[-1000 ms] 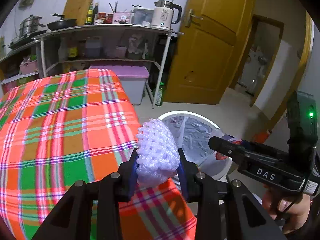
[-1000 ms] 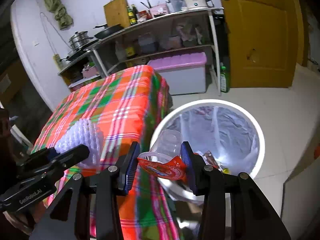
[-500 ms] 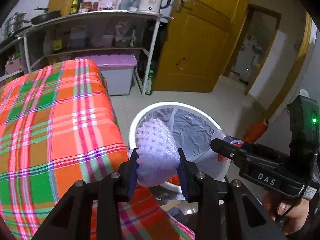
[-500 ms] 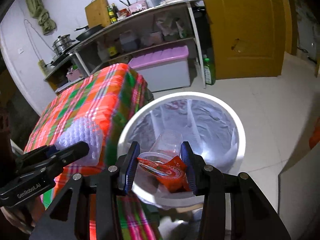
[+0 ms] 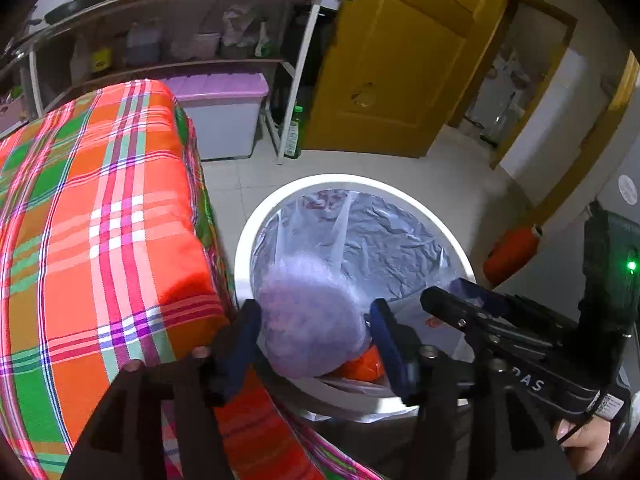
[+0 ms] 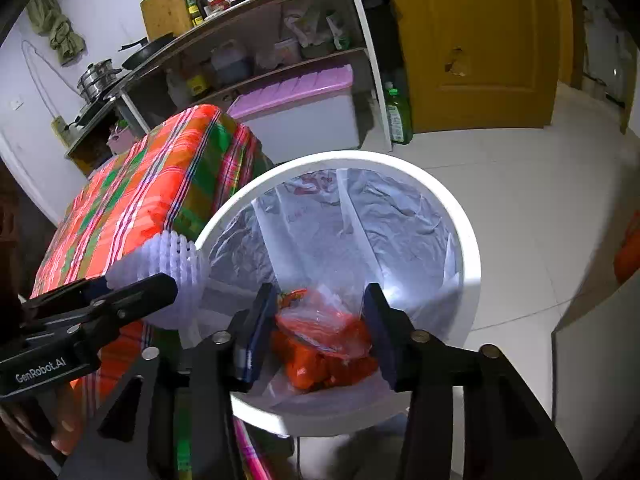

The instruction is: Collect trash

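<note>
Two items: white foam net (image 5: 310, 320) and red wrapper with clear cup (image 6: 324, 336), both over the lined white bin (image 6: 464, 236), lower centre of each wrist view.
Progress: drop under way, neither piece yet at the bottom; judged nearly done.
Left gripper (image 5: 316, 332): jaws opening, net blurred between them, apparently slipping free.
Right gripper (image 6: 320, 328): jaws opening, wrapper between them.
Pose: both pointed steeply down beside the plaid counter (image 5: 100, 220).

Yellow wooden door (image 6: 480, 40), pale tiled floor (image 6: 520, 208), metal shelving (image 5: 296, 80), plaid-covered table (image 5: 100, 220)

Plaid-clothed table (image 5: 100, 208), lilac-lidded storage box (image 6: 296, 108) (under the shelf rack (image 6: 248, 12)), yellow door (image 5: 404, 60), green bottle (image 6: 398, 114)
</note>
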The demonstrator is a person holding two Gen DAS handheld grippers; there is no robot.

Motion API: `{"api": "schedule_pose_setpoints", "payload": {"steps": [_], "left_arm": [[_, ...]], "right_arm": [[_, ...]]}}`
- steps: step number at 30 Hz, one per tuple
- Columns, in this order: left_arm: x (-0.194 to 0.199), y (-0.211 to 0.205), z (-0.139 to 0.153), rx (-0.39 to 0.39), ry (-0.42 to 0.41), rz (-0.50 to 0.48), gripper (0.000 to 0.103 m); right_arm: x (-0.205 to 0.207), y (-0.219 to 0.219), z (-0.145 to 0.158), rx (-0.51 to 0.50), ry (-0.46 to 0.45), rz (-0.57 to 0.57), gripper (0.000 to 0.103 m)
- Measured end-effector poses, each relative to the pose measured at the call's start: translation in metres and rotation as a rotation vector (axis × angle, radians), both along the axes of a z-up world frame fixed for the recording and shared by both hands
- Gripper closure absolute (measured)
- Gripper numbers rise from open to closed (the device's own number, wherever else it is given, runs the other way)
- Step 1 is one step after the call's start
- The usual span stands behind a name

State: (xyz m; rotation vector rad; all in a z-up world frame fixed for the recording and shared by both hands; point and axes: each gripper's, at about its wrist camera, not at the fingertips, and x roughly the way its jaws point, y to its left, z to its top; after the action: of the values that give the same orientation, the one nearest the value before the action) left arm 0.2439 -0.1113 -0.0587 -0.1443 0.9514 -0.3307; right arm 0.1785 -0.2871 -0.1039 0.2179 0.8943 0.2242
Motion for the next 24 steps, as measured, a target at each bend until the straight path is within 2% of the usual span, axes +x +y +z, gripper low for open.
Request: {"api": "schedule_pose_setpoints", "payload": {"steps": [5, 11, 24], "left_arm": [[-0.001, 0.001, 0.006, -0.016, -0.024, 0.003, 0.04], [-0.011, 0.008, 0.017, -0.034, -0.043, 0.014, 0.04], [-0.087, 0.024, 0.063, 0.001, -0.211, 0.019, 0.04]], "right_arm": [[-0.003, -0.002, 0.005, 0.003, -0.023, -0.006, 0.05], [-0.014, 0.002, 0.019, -0.013, -0.055, -0.005, 0.05], [-0.08, 0.016, 0.067, -0.055, -0.171, 0.008, 0.05]]}}
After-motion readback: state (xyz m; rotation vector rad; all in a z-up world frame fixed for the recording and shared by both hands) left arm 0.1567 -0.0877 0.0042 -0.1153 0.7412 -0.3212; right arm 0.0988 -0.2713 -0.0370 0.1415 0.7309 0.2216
